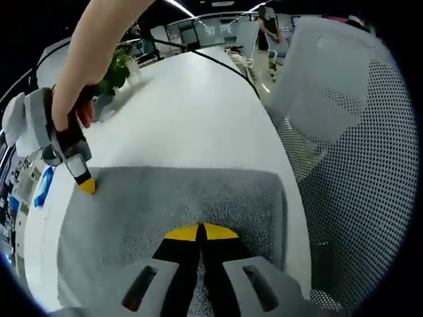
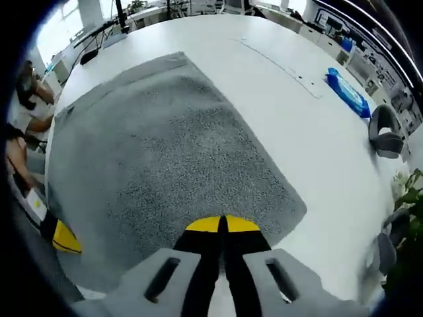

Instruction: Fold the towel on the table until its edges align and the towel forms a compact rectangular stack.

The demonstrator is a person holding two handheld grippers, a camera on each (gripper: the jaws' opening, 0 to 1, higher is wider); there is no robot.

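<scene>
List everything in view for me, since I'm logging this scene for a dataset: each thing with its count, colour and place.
towel: one, grey, spread flat on the table
table: one, white, under the towel
blue packet: one, blue, on the table beyond the towel
plant: one, green, at the table's far edge
mesh chair: one, white-grey, beside the table
left tongs: yellow-tipped, jaws together over the towel's near edge
right tongs: yellow-tipped, jaws together at a towel corner
person's hand: one, holding the right tongs
</scene>
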